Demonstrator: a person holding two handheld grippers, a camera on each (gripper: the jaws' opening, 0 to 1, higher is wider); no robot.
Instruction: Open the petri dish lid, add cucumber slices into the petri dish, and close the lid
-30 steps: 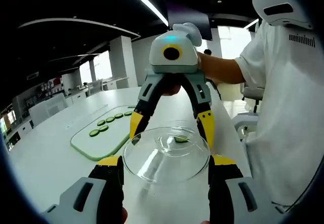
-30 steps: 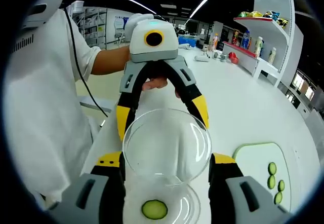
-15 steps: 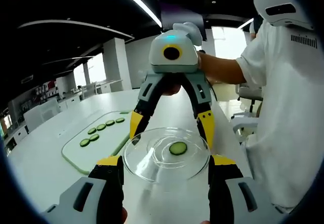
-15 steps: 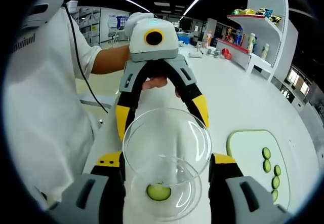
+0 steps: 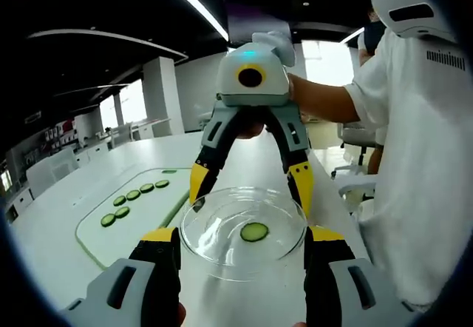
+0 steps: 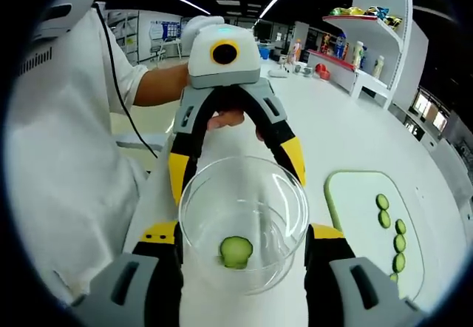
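A clear round petri dish lid [image 5: 219, 222] hangs level between both grippers, which face each other. My left gripper [image 5: 242, 237] clamps its near rim, and the right gripper [image 5: 249, 183] grips the far rim with its yellow fingertips [image 5: 198, 181]. Through the lid I see one cucumber slice [image 5: 254, 231] lying in the petri dish base directly beneath. In the right gripper view the same lid [image 6: 259, 201] sits between my right gripper [image 6: 242, 235] and the opposing left gripper [image 6: 236, 169], with the slice [image 6: 236, 251] showing through it. Whether the lid rests on the base is unclear.
A green-rimmed white cutting board [image 5: 92, 234] with several cucumber slices [image 5: 122, 202] lies on the white table [image 5: 44, 245]; the right gripper view has this board [image 6: 358, 208] to the right. A person in a white shirt [image 5: 414, 157] stands close. A shelf with bottles [image 6: 373, 53] stands beyond.
Both grippers have kept hold of the lid and carried it over the dish. The slice, off-centre and partly outside the lid before, now shows near the lid's middle.
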